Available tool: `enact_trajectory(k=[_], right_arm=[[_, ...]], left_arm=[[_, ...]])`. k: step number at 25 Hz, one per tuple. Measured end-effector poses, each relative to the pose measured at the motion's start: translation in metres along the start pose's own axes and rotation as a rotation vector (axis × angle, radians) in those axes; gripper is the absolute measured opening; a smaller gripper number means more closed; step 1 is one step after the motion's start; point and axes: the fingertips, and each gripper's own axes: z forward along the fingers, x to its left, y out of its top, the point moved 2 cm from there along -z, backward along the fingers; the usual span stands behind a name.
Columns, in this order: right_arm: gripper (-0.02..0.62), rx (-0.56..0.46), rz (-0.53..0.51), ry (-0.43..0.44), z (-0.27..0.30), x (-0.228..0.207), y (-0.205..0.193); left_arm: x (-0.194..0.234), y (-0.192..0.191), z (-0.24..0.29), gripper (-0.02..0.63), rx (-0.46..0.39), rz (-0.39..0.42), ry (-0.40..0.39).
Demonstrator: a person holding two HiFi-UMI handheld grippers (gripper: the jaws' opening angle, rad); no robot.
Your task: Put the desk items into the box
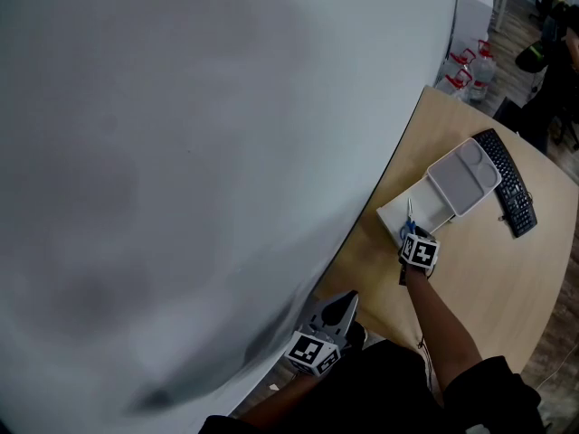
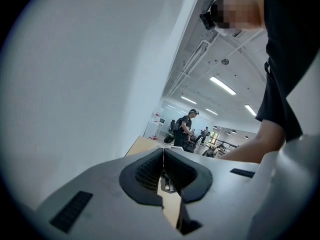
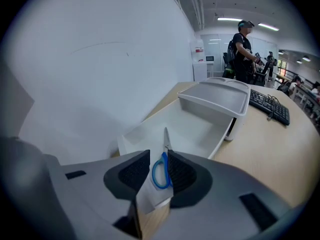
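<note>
A white box (image 1: 396, 213) (image 3: 200, 129) stands open at the desk's wall-side edge, its grey lid (image 1: 463, 177) (image 3: 220, 96) tipped back behind it. My right gripper (image 1: 412, 235) (image 3: 159, 156) hangs over the box's near end. Blue-handled scissors (image 3: 161, 168) sit between its jaws, blades pointing into the box; a sliver of gap shows beside the handle, so the pads are not pressing. My left gripper (image 1: 336, 313) (image 2: 163, 159) is held low by the person's body, away from the desk, with its jaws together and nothing in them.
A black keyboard (image 1: 507, 183) (image 3: 270, 106) lies beyond the box on the wooden desk (image 1: 488, 278). A pale wall (image 1: 181, 152) runs along the desk's left side. Water bottles (image 1: 470, 66) stand on the floor past the desk's far end. A person (image 3: 245, 49) stands in the background.
</note>
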Motion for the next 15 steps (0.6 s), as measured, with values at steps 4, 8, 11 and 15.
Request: enact_trajectory(k=[4,8,11,15], right_arm=[[0.167,-0.026,0.010,0.020,-0.019,0.000,0.004],[0.167,-0.085,0.024,0.048,-0.050,-0.001,0.008],[0.167,-0.135,0.028,0.071,-0.082,-0.005,0.008],[0.167,-0.208,0.037,0.073,-0.144,-0.017,-0.002]], left_arm=[[-0.003,0.007,0.005,0.015,0.000,-0.002,-0.021],[-0.010,0.012,0.012,0.015,-0.012,-0.026,-0.059],[-0.016,0.004,0.023,0.015,-0.002,-0.044,-0.110],[-0.038,-0.011,0.036,0.015,0.051,-0.018,-0.220]])
